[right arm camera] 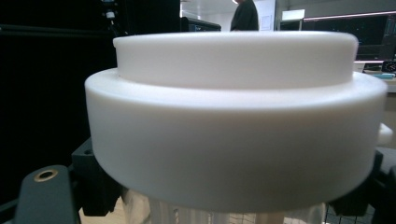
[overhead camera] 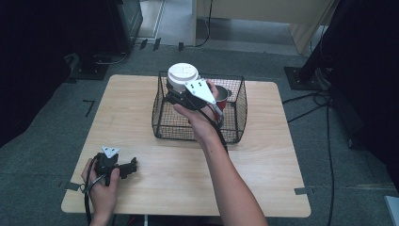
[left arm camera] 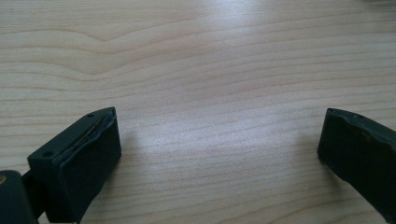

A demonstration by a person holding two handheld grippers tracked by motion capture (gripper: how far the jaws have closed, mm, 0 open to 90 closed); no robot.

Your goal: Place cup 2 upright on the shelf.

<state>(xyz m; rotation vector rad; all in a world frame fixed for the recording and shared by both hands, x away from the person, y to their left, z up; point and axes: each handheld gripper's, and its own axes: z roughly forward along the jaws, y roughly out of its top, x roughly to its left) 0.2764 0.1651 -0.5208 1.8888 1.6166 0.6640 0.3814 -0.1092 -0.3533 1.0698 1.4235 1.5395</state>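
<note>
Filling the right gripper view, a white lidded container (right arm camera: 233, 121) sits right at the lens, its broad stepped lid above a clearer ribbed body, with the black jaws hugging that body from either side below the lid's rim. From above, the right gripper (overhead camera: 175, 94) pinches this container (overhead camera: 182, 77) and holds it upright in the air over the left rear corner of a black wire basket (overhead camera: 235, 127). A red cup with a metal-looking rim (overhead camera: 222, 96) lies inside the basket, just to the right of the person's right hand (overhead camera: 200, 113). The basket stands on the far middle of the pale wooden worktop (overhead camera: 263, 169).

Well apart, near the front left corner of the worktop, the left hand (overhead camera: 101, 186) holds the left gripper (overhead camera: 134, 165) low over the wood. In the left gripper view (left arm camera: 219, 154) its jaws stand spread wide with bare wood grain between them.
</note>
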